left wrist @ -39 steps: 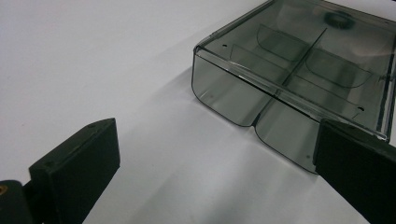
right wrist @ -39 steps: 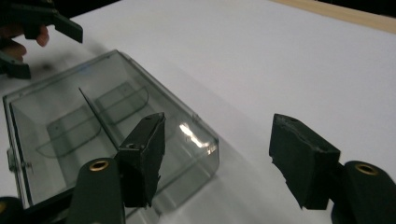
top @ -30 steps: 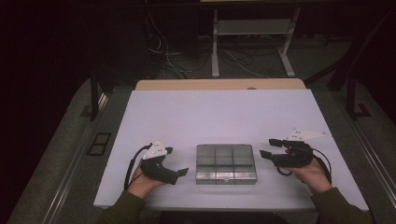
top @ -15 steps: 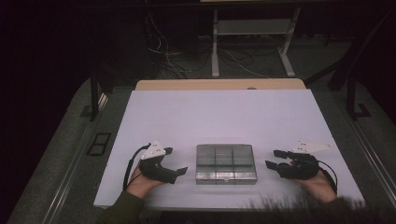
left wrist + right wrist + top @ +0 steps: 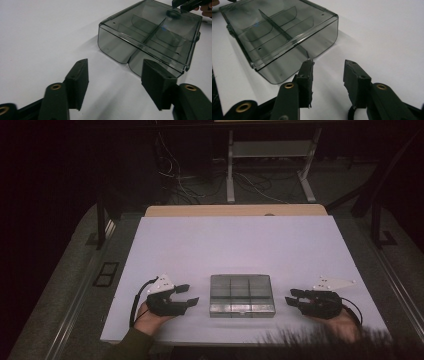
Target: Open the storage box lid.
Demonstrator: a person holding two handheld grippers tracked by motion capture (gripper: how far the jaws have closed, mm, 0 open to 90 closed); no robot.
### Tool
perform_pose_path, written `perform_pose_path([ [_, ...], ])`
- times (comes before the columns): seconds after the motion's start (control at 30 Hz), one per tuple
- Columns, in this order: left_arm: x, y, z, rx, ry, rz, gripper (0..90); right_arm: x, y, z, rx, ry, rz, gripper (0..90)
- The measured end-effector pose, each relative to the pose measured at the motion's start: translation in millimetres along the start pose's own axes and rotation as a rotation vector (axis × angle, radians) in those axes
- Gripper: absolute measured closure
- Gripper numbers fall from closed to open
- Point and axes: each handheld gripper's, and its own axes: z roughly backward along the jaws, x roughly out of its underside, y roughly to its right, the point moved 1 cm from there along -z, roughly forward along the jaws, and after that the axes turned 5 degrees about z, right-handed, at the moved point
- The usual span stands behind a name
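Note:
A smoky clear plastic box (image 5: 241, 295) with a closed lid and inner dividers lies near the table's front edge. My left gripper (image 5: 187, 295) rests on the table just left of the box, jaws open and empty, pointing at the box (image 5: 150, 37). My right gripper (image 5: 291, 296) sits to the right of the box, also open and empty, a short gap from the box's side (image 5: 282, 37). In the left gripper view the right gripper's tips (image 5: 183, 3) show beyond the box. The compartments look empty.
The white table top (image 5: 240, 245) stretches wide behind the box. A wooden strip (image 5: 235, 210) runs along its far edge. Beyond it are cables and a metal stand (image 5: 270, 165) on the dark floor. A dark blurred shape (image 5: 320, 342) crosses the bottom right of the high view.
My right gripper has dropped lower and toward the front edge, settling on the table right of the box. The left gripper has stayed put.

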Motion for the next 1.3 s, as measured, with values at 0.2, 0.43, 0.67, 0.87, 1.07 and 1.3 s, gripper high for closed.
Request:
perform_pose_path([
  [0.2,2.0,5.7,-1.7,0.02,-0.008,-0.011,55.8,3.6,-3.9,1.3,-0.011,-0.006,0.009,65.9],
  [0.43,2.8,13.1,-2.9,0.058,-0.027,-0.042,71.8,5.3,-8.1,2.2,-0.026,-0.01,0.015,73.9],
  [0.67,2.7,14.0,-6.0,0.132,-0.058,-0.036,88.7,5.5,-9.2,1.6,-0.055,-0.02,0.03,85.4],
  [0.87,2.2,19.2,-9.3,0.173,-0.076,-0.055,88.8,4.1,-10.5,2.8,-0.08,-0.02,0.027,88.8],
  [1.07,2.5,23.8,-14.7,0.195,-0.093,-0.068,88.8,3.6,-18.9,1.1,-0.115,-0.028,0.038,88.7],
  [1.3,2.5,25.7,-17.2,0.208,-0.107,-0.075,88.8,1.3,-26.1,-3.8,-0.134,-0.038,0.062,88.7],
])
